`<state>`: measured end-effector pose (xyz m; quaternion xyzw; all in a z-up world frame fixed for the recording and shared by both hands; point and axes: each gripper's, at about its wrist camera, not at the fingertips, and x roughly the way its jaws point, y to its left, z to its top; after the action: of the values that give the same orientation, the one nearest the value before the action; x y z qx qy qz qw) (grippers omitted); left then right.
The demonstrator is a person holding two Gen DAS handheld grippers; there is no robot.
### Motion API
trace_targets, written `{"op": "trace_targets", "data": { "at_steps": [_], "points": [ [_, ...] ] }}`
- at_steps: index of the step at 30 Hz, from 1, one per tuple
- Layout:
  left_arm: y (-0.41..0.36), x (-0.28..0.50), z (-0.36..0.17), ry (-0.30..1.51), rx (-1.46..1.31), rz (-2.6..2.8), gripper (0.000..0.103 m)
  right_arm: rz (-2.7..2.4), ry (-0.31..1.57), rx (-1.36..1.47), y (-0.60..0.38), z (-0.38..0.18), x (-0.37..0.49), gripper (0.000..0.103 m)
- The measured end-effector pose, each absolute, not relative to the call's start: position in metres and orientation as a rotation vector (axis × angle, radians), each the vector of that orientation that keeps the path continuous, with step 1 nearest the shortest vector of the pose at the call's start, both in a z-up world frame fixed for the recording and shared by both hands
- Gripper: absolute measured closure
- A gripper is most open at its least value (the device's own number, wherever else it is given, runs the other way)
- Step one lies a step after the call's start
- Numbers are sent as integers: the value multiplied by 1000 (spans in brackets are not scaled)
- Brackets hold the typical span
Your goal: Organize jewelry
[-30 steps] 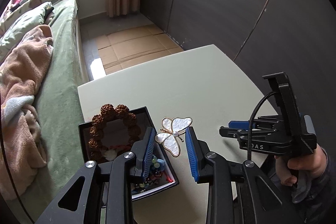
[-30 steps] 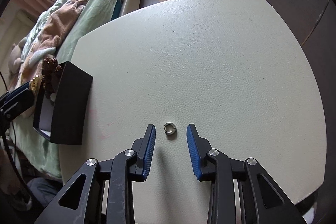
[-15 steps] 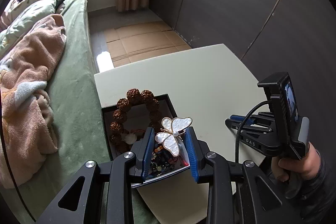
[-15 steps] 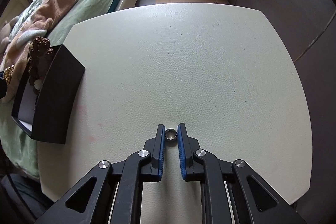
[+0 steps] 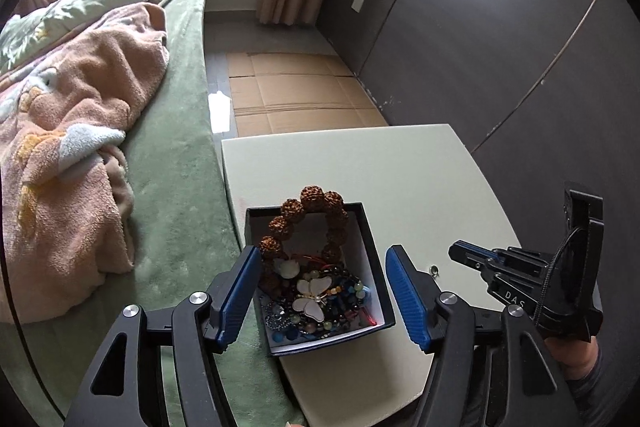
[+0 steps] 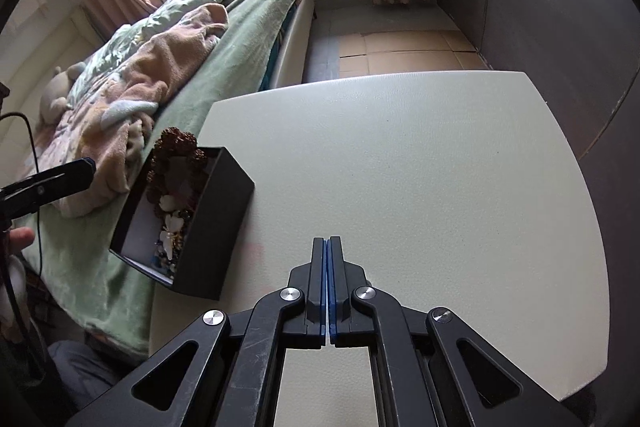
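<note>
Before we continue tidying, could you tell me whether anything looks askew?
The black square jewelry box overhangs the white table's edge toward the green bed, and the brown bead bracelet pokes above its rim.

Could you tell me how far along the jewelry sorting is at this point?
Done: the butterfly brooch lies in the black box with the beaded bracelet, and the left gripper is open above it. In hand: nothing shows between the shut right gripper. Left: a small ring lies on the table beside the box.
</note>
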<state>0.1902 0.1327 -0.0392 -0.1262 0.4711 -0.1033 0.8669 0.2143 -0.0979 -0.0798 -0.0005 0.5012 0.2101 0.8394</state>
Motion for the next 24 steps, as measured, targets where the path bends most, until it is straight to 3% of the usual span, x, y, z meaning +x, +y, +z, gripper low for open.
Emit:
{"op": "trace_targets", "data": {
  "at_steps": [6, 8, 9, 10, 11, 12, 18, 21, 23, 24],
  "points": [
    [142, 189, -39, 977, -289, -207, 37, 410, 1108, -22, -94, -98, 222, 101],
    [144, 190, -39, 978, -295, -204, 28, 385, 1144, -32, -95, -104, 225, 100],
    [145, 190, -38, 974, -298, -205, 23, 381, 1174, -31, -95, -109, 228, 96],
    [145, 191, -37, 969, -301, -209, 17, 377, 1195, -27, -95, -114, 229, 85],
    [145, 190, -36, 964, -302, -214, 16, 372, 1206, -22, -95, -118, 229, 71],
    [145, 191, -35, 962, -301, -216, 16, 369, 1208, -26, -95, -121, 229, 67],
    [146, 186, -34, 969, -273, -210, 16, 351, 1248, -77, -89, -136, 229, 67],
    [155, 177, -34, 964, -275, -188, 16, 328, 1235, -167, -80, -137, 225, 76],
    [160, 171, -35, 965, -273, -172, 16, 322, 1228, -201, -76, -137, 223, 89],
    [162, 169, -36, 967, -273, -166, 16, 322, 1231, -197, -76, -137, 223, 89]
  ]
}}
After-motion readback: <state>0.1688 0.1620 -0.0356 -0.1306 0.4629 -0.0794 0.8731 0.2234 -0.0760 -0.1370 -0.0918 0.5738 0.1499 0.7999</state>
